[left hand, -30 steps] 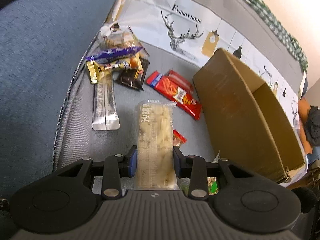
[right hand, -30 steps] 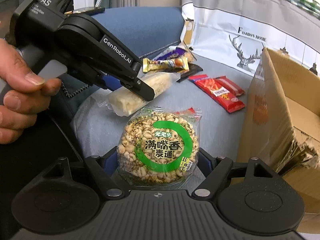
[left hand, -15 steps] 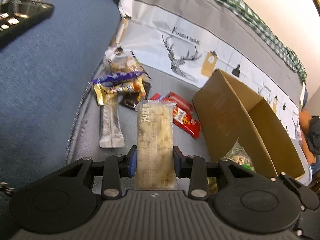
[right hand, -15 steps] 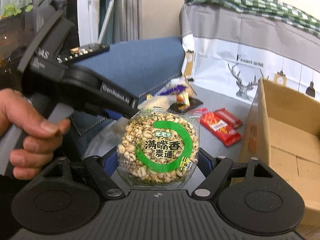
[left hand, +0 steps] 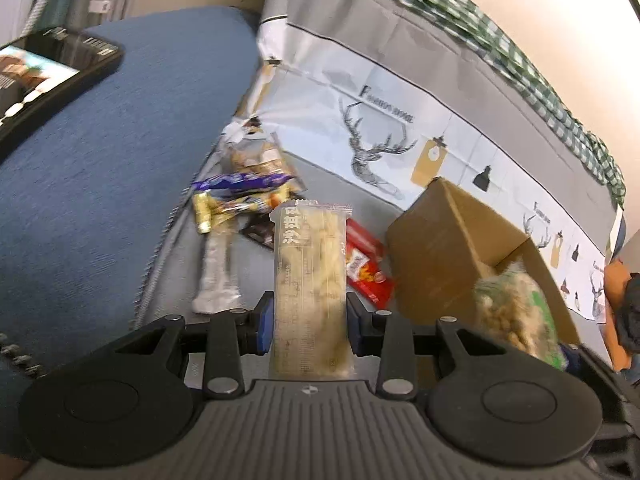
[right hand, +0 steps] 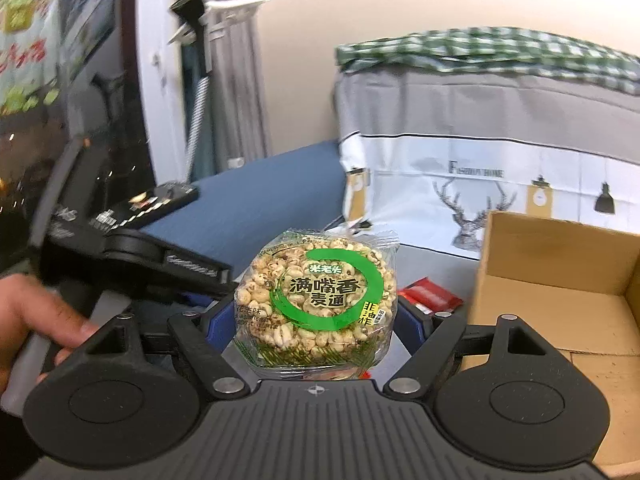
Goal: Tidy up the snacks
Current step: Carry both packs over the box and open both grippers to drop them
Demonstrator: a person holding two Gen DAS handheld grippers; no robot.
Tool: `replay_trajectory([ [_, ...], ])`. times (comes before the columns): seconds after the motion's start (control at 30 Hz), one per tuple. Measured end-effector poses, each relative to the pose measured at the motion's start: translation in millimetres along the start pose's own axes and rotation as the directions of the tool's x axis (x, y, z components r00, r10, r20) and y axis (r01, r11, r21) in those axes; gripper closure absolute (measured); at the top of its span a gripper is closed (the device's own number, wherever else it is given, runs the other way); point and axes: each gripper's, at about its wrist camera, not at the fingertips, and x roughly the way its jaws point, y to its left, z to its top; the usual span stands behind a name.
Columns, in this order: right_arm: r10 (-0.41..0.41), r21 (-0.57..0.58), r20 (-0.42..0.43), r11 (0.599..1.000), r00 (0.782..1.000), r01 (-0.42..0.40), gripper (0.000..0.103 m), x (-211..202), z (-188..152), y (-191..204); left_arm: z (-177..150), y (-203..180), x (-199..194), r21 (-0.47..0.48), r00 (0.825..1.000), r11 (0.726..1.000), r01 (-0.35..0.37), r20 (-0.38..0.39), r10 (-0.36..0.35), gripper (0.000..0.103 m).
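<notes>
My left gripper [left hand: 310, 322] is shut on a long clear pack of pale biscuit sticks [left hand: 309, 276], held upright above the grey sofa cover. My right gripper [right hand: 316, 322] is shut on a round puffed-grain cake pack with a green ring label [right hand: 318, 292]; the same pack [left hand: 516, 312] shows blurred at the right of the left wrist view, near the open cardboard box [left hand: 452, 248]. That box [right hand: 560, 280] lies just right of the right gripper. The left gripper's body [right hand: 132, 264] and the hand holding it [right hand: 28, 320] sit at the left of the right wrist view.
Several loose snacks lie on the cover beyond the left gripper: a purple and gold pile [left hand: 244, 196], a silver pack [left hand: 218, 272], red packs [left hand: 366, 268] [right hand: 430, 294]. A dark tablet [left hand: 44, 76] rests on the blue cushion. A deer-print cover [left hand: 380, 136] hangs behind.
Both grippers have risen with their packs and tilted up, showing more of the wall and sofa back. The grain cake pack has come into the left wrist view beside the box.
</notes>
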Motion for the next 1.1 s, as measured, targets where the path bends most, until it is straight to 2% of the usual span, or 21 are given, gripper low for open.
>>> replay_trajectory([
  [0.23, -0.129, 0.208, 0.026, 0.971, 0.991, 0.121, 0.022, 13.1, 2.7, -56.6, 26.5, -65.0, 15.0, 0.053, 0.998, 0.997, 0.056, 0.028, -0.058, 0.064],
  [0.33, -0.208, 0.262, 0.034, 0.946, 0.978, 0.192, 0.022, 10.5, 5.8, -78.3, 35.9, -96.9, 25.9, 0.076, 0.995, 0.994, 0.085, 0.042, -0.088, 0.064],
  [0.5, -0.297, 0.349, -0.008, 0.894, 0.955, 0.281, 0.022, 7.7, 4.3, -112.3, 46.2, -148.3, 47.5, 0.105, 0.989, 0.986, 0.132, 0.049, -0.138, 0.064],
  [0.67, -0.378, 0.427, -0.047, 0.829, 0.925, 0.36, 0.022, 0.5, 5.1, -142.0, 45.2, -194.1, 67.9, 0.19, 0.986, 0.97, 0.154, 0.035, -0.163, 0.064],
  [0.87, -0.449, 0.444, -0.057, 0.788, 0.892, 0.426, 0.022, -9.9, 5.5, -156.8, 40.5, -226.3, 82.8, 0.227, 0.981, 0.956, 0.187, 0.018, -0.196, 0.064],
  [1.1, -0.522, 0.445, -0.094, 0.74, 0.848, 0.505, 0.021, -15.3, 4.4, -166.1, 37.7, -242.8, 82.8, 0.256, 0.973, 0.941, 0.222, 0.008, -0.232, 0.063],
])
